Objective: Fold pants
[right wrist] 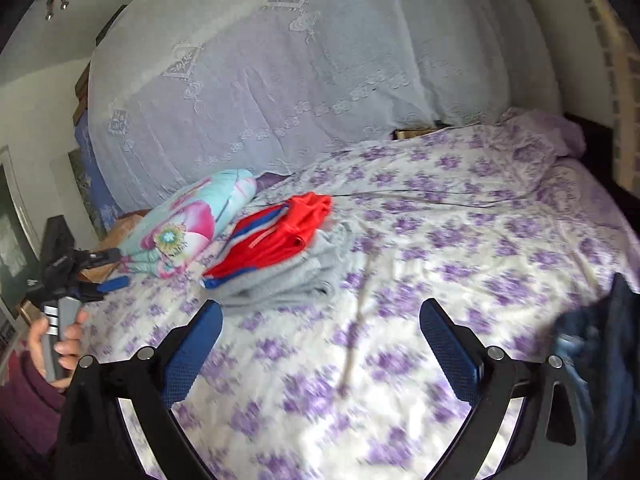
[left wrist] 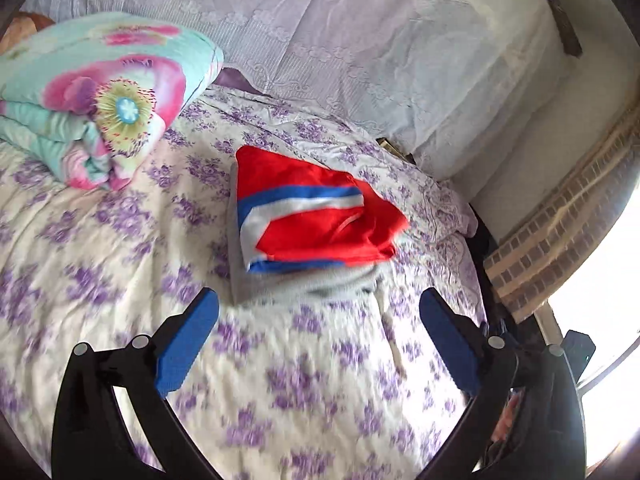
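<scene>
Folded red pants with blue and white stripes [left wrist: 312, 216] lie on top of a folded grey garment [left wrist: 296, 284] on the bed. My left gripper [left wrist: 320, 312] is open and empty, just in front of this stack. The stack also shows in the right wrist view [right wrist: 276, 236], with the grey garment [right wrist: 288, 280] under it. My right gripper [right wrist: 320, 320] is open and empty over the bedspread, to the right of the stack. A dark blue garment [right wrist: 600, 340] lies at the right edge of the right wrist view. The left gripper [right wrist: 108, 280] shows at far left there, in a hand.
The bed has a white bedspread with purple flowers [left wrist: 120, 260]. A folded floral quilt [left wrist: 100, 92] sits at the back left, also in the right wrist view [right wrist: 188, 224]. A white lace cover [left wrist: 360, 40] drapes a bulk behind the bed. A window [left wrist: 600, 320] is at right.
</scene>
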Demonstrator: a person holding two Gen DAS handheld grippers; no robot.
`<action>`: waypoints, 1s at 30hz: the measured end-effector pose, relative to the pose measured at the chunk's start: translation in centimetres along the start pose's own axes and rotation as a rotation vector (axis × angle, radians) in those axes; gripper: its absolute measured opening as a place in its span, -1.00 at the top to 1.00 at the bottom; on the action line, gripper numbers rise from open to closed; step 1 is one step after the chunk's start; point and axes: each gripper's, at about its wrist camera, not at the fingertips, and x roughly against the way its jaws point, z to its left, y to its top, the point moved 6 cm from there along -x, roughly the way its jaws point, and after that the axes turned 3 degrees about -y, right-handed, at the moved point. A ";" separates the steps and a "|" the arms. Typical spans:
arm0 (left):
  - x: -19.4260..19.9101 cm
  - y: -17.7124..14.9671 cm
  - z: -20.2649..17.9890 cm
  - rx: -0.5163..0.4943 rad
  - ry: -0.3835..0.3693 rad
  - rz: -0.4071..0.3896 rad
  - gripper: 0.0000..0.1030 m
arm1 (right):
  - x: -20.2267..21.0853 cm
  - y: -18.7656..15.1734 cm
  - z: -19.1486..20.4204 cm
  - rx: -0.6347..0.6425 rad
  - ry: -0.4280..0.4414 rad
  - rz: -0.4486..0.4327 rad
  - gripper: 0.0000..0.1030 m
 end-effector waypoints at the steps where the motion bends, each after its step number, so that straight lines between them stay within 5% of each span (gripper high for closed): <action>1: 1.4 -2.0 -0.8 -0.011 -0.002 0.000 -0.90 | 2.1 -0.8 -1.5 0.026 -0.099 -0.030 -0.93; 6: 6.1 -11.9 -3.4 0.011 -0.093 0.064 -0.90 | 8.4 -0.8 -11.5 0.132 -0.537 -0.145 -0.93; 8: 6.8 -15.2 -3.9 0.027 -0.116 0.085 -0.90 | 8.8 0.2 -16.7 0.065 -0.585 -0.139 -0.93; 12: 7.3 -19.9 -3.8 0.083 -0.127 0.125 -0.90 | 5.3 0.2 -27.2 -0.149 -0.630 0.028 -0.93; 16: 8.1 -22.1 -2.8 0.142 -0.104 0.119 -0.90 | 2.0 -0.7 -31.9 -0.316 -0.578 0.001 -0.93; 18: 8.5 -22.6 -1.9 0.178 -0.090 0.112 -0.90 | -0.7 -2.1 -32.0 -0.361 -0.513 0.065 -0.93; 20: 8.8 -22.7 -1.0 0.210 -0.082 0.105 -0.90 | -2.5 -3.2 -31.3 -0.308 -0.551 0.132 -0.90; 24: 9.0 -21.9 -0.3 0.211 -0.057 0.082 -0.90 | -0.1 -1.8 -28.2 -0.237 -0.596 0.017 -0.85; 30: 8.0 -18.6 -2.5 0.001 0.109 0.020 -0.90 | 4.7 -1.3 -11.6 0.004 -0.396 -0.043 -0.93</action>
